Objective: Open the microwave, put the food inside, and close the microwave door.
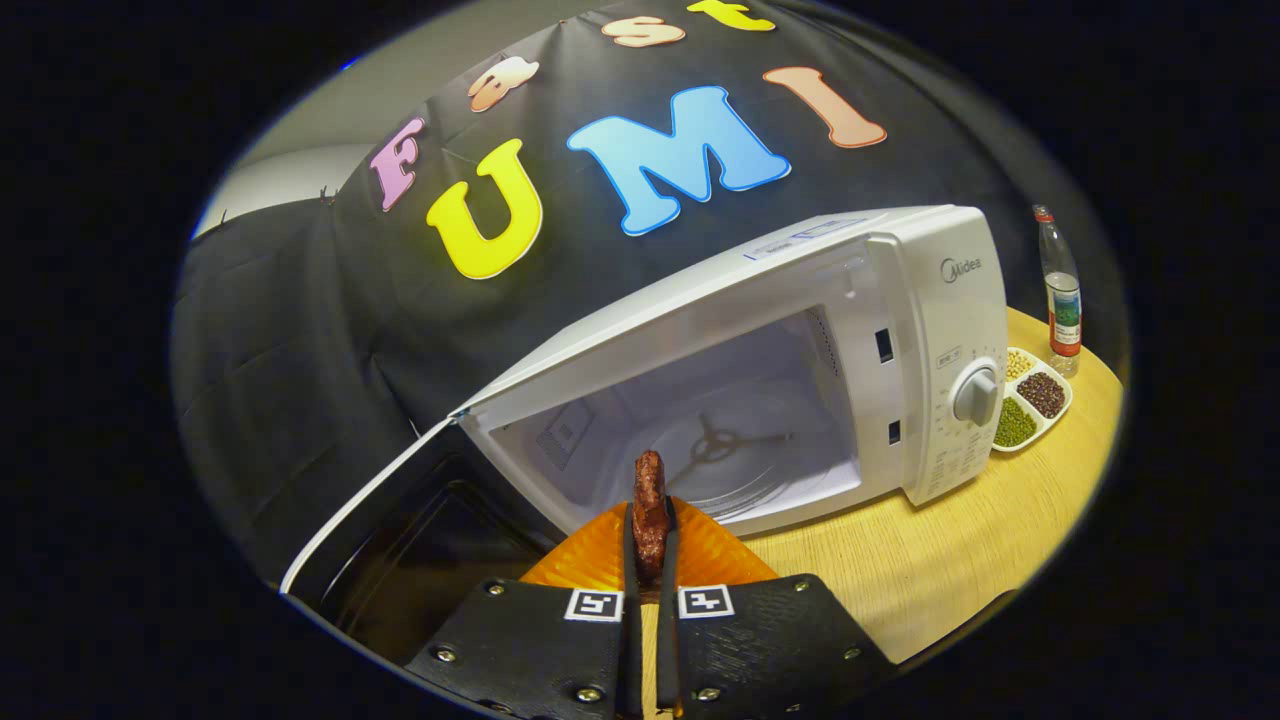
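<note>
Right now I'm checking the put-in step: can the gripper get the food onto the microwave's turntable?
Probably yes. The gripper is shut on the food, the microwave door hangs wide open to one side, and the turntable lies bare just beyond the fingers, with nothing between.

fingers (650, 570) clamp food (649, 505), microwave (760, 380) open

A clear bottle (1061, 290) with a red cap stands upright on the wooden table (930, 570). Just beside it lies a white tray (1034, 400) with 3 compartments of beans.
</note>
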The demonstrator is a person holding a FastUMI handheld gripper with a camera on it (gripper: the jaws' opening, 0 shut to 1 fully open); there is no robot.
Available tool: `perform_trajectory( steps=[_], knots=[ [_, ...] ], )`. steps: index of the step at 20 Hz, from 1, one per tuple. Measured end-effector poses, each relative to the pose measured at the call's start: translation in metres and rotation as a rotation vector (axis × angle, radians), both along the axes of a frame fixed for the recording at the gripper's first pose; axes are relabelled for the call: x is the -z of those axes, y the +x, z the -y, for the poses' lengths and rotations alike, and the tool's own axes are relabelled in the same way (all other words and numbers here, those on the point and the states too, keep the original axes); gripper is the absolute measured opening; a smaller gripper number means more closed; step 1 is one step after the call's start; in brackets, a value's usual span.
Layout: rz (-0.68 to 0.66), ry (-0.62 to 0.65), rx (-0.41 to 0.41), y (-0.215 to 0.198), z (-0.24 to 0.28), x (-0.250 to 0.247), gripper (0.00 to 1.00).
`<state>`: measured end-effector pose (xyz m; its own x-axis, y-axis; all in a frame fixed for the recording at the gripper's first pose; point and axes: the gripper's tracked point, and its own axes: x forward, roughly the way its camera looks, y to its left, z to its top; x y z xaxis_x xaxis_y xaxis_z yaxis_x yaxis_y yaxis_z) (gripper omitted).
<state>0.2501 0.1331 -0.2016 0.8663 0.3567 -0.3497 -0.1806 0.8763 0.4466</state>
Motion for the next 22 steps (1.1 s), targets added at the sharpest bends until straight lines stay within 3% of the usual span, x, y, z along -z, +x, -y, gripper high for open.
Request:
perform_trajectory(
  steps=[10,18,20,22],
  knots=[
    [0.032,0.083,0.043,0.068,-0.010,0.024,0.06],
    [0.056,0.039,0.057,0.094,-0.004,0.032,0.08],
    [0.040,0.010,0.073,0.097,0.000,0.039,0.12],
    [0.022,-0.050,0.094,0.099,0.008,0.049,0.22]
  ],
)
